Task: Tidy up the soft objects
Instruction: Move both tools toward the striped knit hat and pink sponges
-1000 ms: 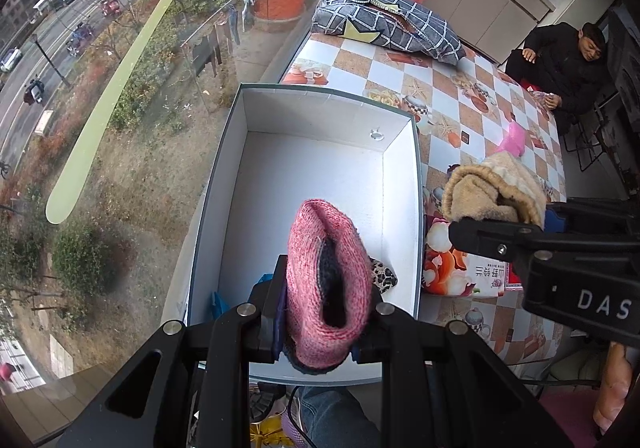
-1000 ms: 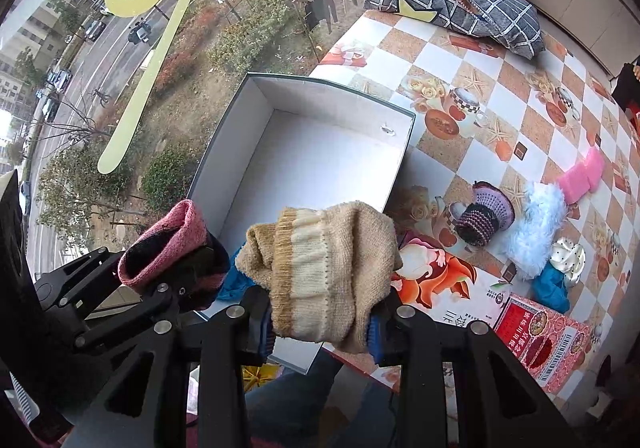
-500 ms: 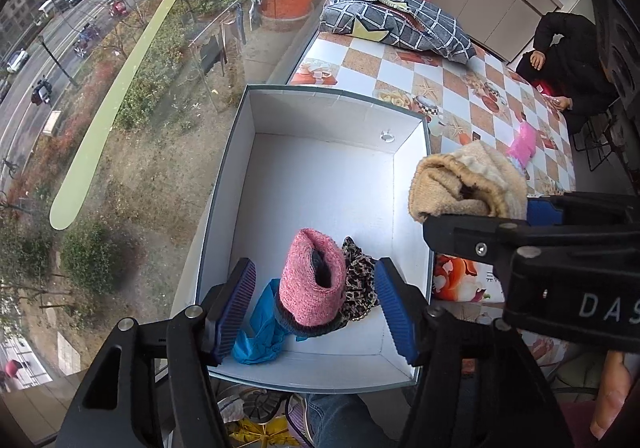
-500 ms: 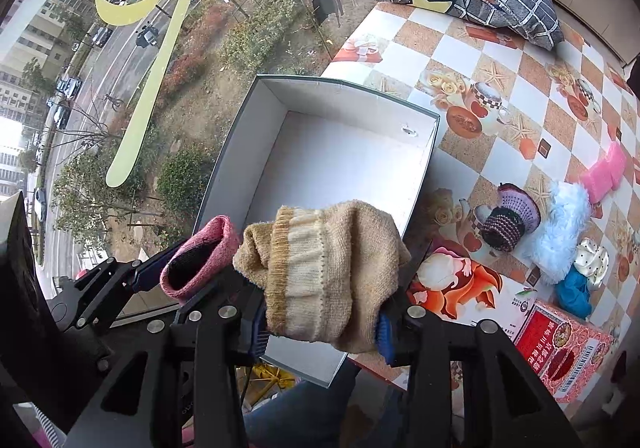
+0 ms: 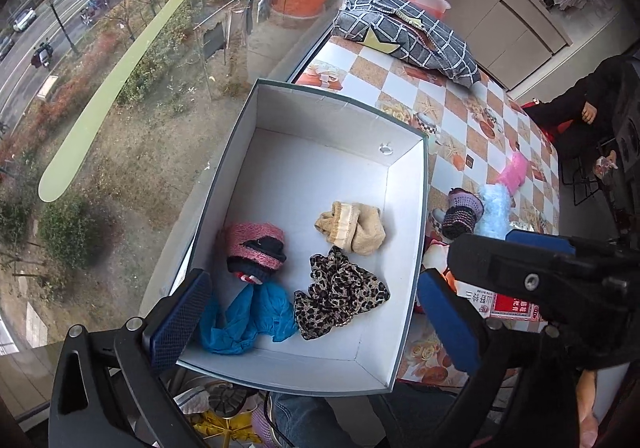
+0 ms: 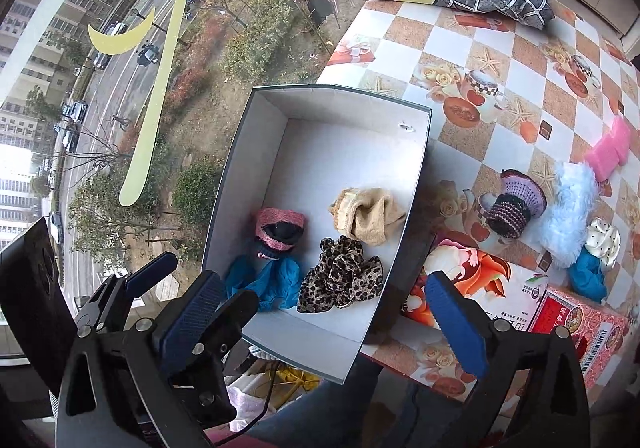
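Pink and beige knits now lie in the white box (image 5: 404,216): the pink sock roll (image 5: 256,246) you held in your left tool (image 5: 316,320) a second ago and the beige sock bundle (image 6: 366,218) from your right tool (image 6: 324,314) have both dropped beside the leopard scrunchie (image 5: 340,294) and blue cloth (image 5: 248,316). Both tools hang wide open and empty above the box's near end. That leaves the purple knit (image 6: 516,208), fluffy blue piece (image 6: 568,216) and pink item (image 6: 608,152) on the desk (image 6: 500,60), probably your next pickups.

Both wrist views look down, close, sharing the white box (image 5: 404,248)
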